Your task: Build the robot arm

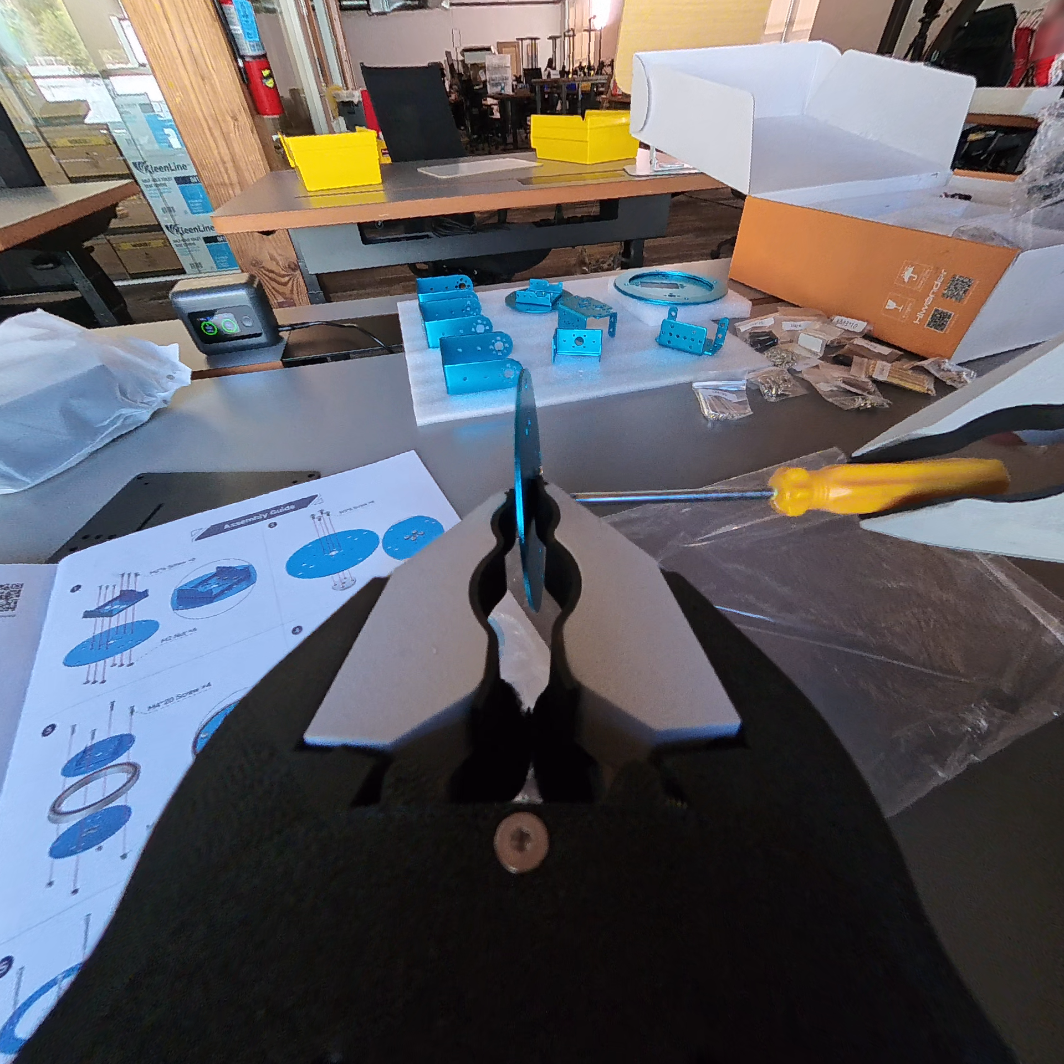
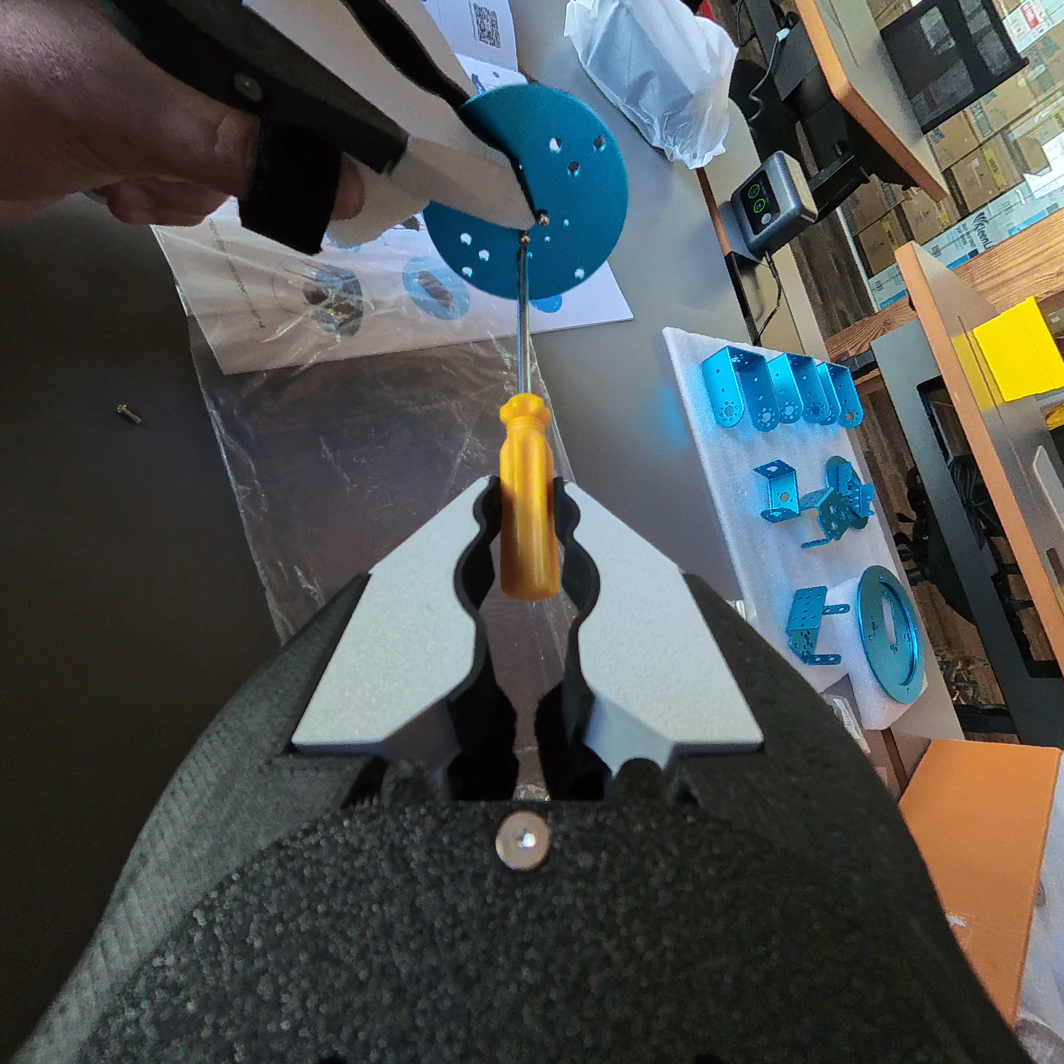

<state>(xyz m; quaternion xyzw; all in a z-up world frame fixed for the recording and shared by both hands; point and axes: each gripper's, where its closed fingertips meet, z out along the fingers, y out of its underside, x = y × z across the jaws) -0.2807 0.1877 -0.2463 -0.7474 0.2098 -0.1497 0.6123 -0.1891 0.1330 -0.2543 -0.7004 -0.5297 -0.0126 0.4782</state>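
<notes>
My left gripper [image 1: 527,495] is shut on a blue round metal disc [image 1: 528,460] with several holes, held upright and edge-on above the table. The disc shows face-on in the right wrist view [image 2: 553,230], with the left gripper [image 2: 527,213] clamped on its upper left. My right gripper [image 2: 527,489] is shut on the yellow handle of a screwdriver [image 2: 527,518]. Its metal shaft [image 2: 523,322] reaches to the disc, with the tip at a small screw [image 2: 525,235] near the disc's centre. In the left wrist view the screwdriver [image 1: 863,486] comes in level from the right, held by the right gripper [image 1: 1002,489].
A printed guide sheet [image 1: 230,576] and clear plastic film [image 1: 863,633] lie on the grey table. A white foam pad [image 1: 489,403] carries several blue brackets and a blue ring [image 1: 671,286]. Screw bags [image 1: 835,368], an orange box [image 1: 863,276] and a loose screw [image 2: 129,413] lie nearby. The tips of one gripper are about 11 centimetres away from the tips of the other.
</notes>
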